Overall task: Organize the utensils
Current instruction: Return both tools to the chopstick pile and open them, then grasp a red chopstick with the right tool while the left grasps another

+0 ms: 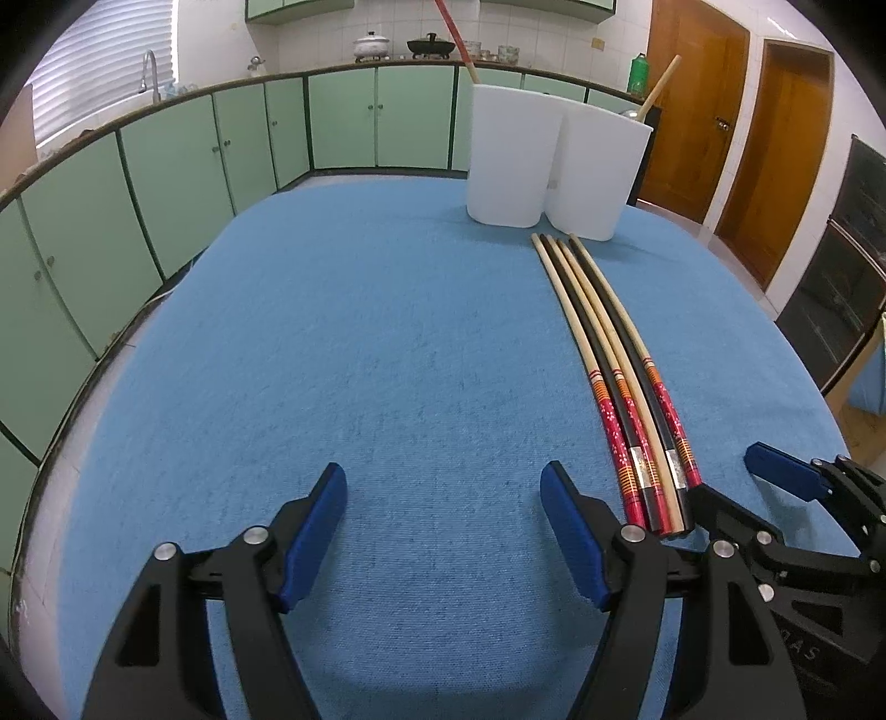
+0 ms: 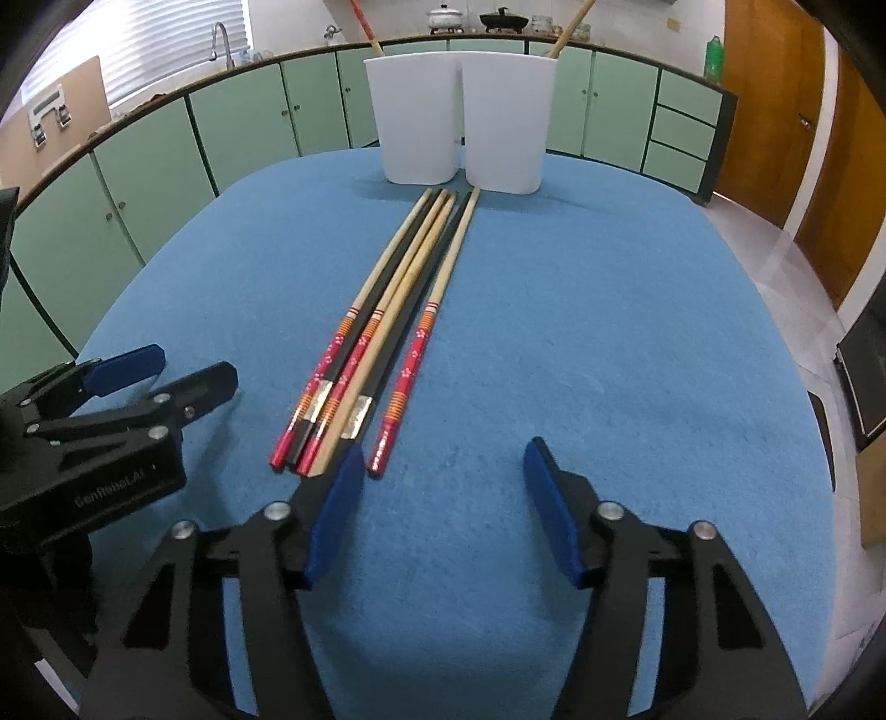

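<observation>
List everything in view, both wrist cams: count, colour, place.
chopsticks: six visible loose; three red-patterned with pale shafts, two black, one plain pale; lying side by side on the cloth, tips toward the cups.
cups: two, white, standing side by side at the far end of the table; each holds one stick, red-handled in the left cup, pale in the right cup.
tablecloth: one, blue, covering the table.
cabinets: a row, green, along the counter behind.
pots: two, one silver and one black, on the far counter.
bottle: one, green, on the counter.
doors: two, brown wood, at right.
left hand-held gripper: open, left of the chopsticks.
right hand-held gripper: open, at the chopsticks' near ends.
</observation>
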A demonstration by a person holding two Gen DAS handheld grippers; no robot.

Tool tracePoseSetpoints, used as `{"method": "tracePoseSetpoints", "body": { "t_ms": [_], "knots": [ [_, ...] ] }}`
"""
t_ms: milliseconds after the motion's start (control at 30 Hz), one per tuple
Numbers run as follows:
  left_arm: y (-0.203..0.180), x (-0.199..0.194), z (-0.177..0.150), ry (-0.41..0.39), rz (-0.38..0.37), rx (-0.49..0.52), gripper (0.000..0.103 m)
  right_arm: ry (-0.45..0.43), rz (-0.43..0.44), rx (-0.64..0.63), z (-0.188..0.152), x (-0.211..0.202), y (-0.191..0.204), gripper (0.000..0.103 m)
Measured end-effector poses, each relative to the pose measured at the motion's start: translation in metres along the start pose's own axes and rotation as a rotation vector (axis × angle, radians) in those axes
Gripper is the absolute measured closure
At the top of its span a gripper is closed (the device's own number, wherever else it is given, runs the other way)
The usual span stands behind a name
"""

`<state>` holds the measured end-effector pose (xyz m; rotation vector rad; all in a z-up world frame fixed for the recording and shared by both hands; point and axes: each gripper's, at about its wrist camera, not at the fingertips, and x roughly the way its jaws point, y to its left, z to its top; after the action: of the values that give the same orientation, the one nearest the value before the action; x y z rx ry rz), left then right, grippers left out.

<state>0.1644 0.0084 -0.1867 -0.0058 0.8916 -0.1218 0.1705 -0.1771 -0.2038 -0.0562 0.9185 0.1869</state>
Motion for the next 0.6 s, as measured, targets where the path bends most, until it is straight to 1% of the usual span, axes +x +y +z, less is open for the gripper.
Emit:
{"method": "tracePoseSetpoints", "body": {
  "t_ms": [67,133,267,333,400,600],
  "knots": [
    [-0.001,0.001,0.0,0.001,0.001,0.005,0.032,-0.005,0.01,-0.002,-0.001,-0.001,0.002,0.06],
    [-0.002,0.001,0.0,0.002,0.005,0.011,0.031,-0.008,0.023,-0.008,-0.001,-0.002,0.004,0.068],
    [-0.005,0.001,0.0,0.001,0.011,0.021,0.031,-0.01,0.058,-0.011,-0.001,-0.002,0.005,0.09],
    [-0.007,0.001,0.0,0.001,0.009,0.025,0.031,-0.008,0.077,-0.006,-0.002,-0.003,0.004,0.096],
    [-0.008,0.0,0.0,0.001,0.002,0.028,0.031,-0.007,0.087,-0.003,-0.002,-0.003,0.001,0.096],
    [-0.02,-0.003,-0.003,0.002,-0.032,0.047,0.031,-0.013,0.052,0.023,-0.007,-0.008,-0.02,0.097]
  ]
}}
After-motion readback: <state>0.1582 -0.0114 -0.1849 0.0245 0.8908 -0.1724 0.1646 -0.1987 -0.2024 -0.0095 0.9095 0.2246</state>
